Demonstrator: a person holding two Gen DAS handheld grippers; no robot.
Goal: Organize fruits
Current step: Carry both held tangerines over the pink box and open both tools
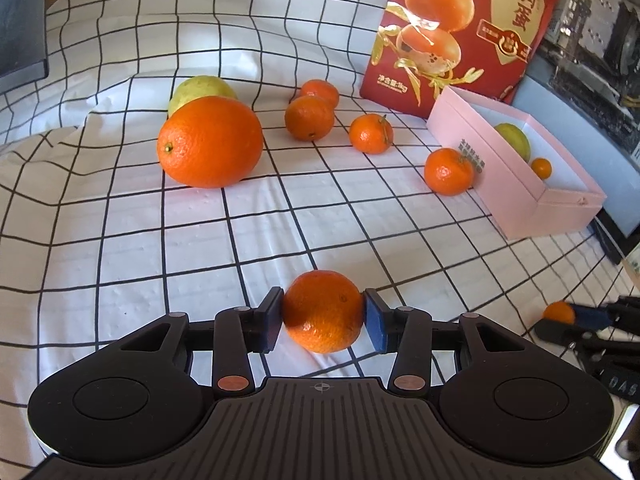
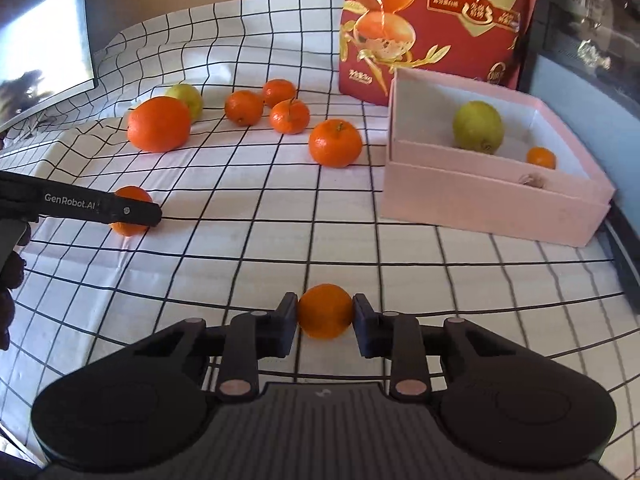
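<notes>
My left gripper [image 1: 323, 318] is shut on a mandarin [image 1: 323, 311] just above the checked cloth; the right wrist view shows that mandarin [image 2: 130, 196] behind the left gripper's finger. My right gripper [image 2: 325, 314] is shut on a smaller mandarin [image 2: 325, 311], also seen at the right edge of the left wrist view [image 1: 558, 312]. A pink box [image 2: 480, 200] at the right holds a green-yellow fruit [image 2: 478, 127] and a small mandarin [image 2: 541, 158]. A big orange [image 1: 210, 142], a yellow-green fruit [image 1: 200, 88] and several mandarins [image 1: 309, 117] lie on the cloth.
A red snack bag [image 1: 460, 28] stands behind the pink box. A screen [image 2: 40, 56] stands at the far left. A dark frame [image 2: 580, 80] lines the right side. The cloth [image 1: 120, 240] is wrinkled at the left.
</notes>
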